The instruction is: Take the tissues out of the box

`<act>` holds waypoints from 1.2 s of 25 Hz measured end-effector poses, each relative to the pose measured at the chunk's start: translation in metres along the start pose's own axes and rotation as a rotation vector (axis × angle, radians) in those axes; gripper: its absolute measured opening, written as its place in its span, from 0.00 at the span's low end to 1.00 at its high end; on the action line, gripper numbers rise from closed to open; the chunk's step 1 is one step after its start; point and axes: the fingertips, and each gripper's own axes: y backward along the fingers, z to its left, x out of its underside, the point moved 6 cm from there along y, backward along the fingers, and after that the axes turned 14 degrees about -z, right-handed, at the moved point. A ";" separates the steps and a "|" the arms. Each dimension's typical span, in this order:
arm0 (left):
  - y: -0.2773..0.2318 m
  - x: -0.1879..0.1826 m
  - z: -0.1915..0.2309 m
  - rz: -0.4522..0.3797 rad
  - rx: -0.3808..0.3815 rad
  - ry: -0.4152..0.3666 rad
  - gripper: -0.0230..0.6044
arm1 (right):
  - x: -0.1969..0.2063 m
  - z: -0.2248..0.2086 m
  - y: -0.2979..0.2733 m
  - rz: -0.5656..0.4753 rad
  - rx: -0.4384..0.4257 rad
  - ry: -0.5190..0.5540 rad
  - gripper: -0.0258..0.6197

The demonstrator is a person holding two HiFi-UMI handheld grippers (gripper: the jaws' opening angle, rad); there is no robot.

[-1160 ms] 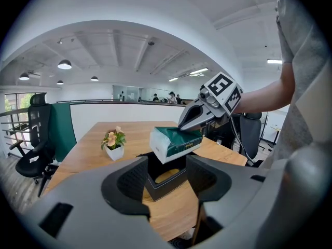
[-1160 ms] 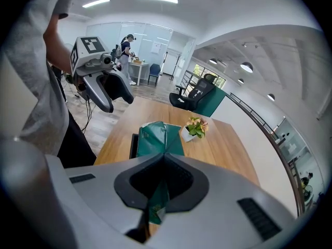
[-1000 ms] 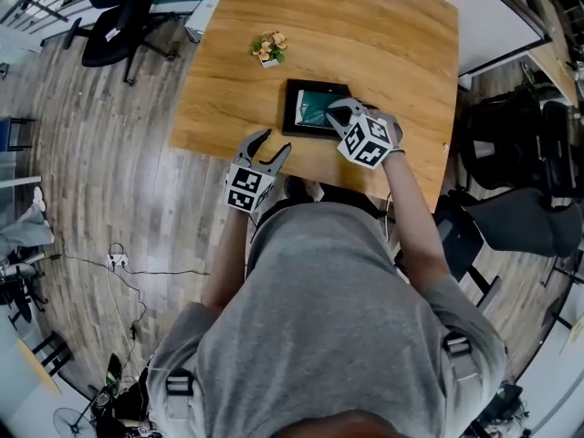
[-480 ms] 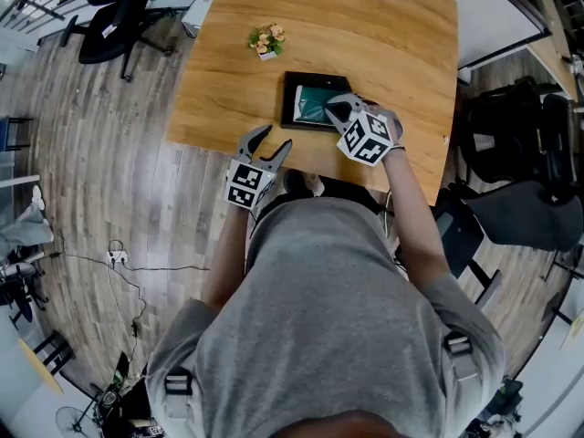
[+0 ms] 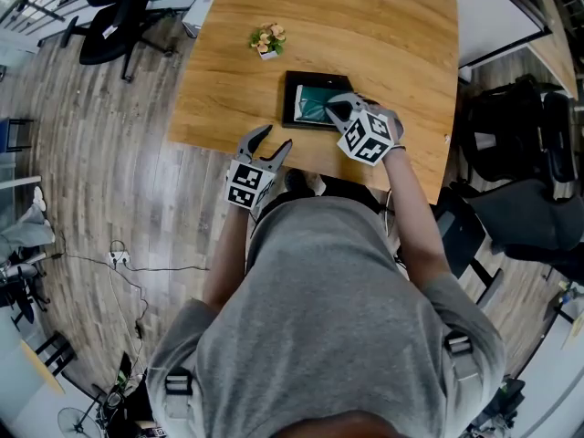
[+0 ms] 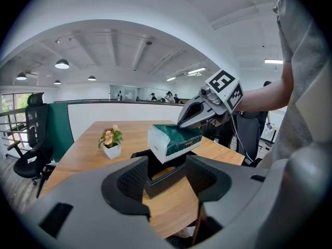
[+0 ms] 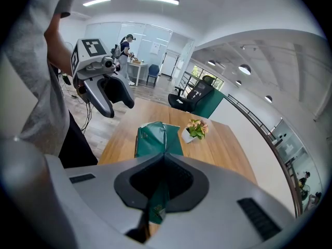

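Observation:
A black tissue box (image 5: 298,117) lies open on the wooden table (image 5: 383,35). A green and white tissue pack (image 6: 174,141) hangs tilted just above the box (image 6: 165,176). My right gripper (image 5: 334,109) is shut on the pack's green wrapper at its right end. In the right gripper view the wrapper (image 7: 154,138) is pinched between the closed jaws. My left gripper (image 5: 275,140) is open and empty, held off the table's near edge, apart from the box. It also shows in the right gripper view as the left gripper (image 7: 113,98).
A small potted plant (image 5: 266,42) in a white pot stands on the table beyond the box to the left. Office chairs (image 5: 114,21) stand on the wood floor to the left and dark chairs (image 5: 520,172) to the right.
Hardly anything differs: the right gripper keeps its hold on the pack over the box, and the left gripper stays open at the table's edge.

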 end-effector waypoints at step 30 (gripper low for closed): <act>-0.006 0.009 0.007 0.023 0.002 0.016 0.43 | 0.013 -0.002 -0.009 0.021 -0.028 -0.020 0.05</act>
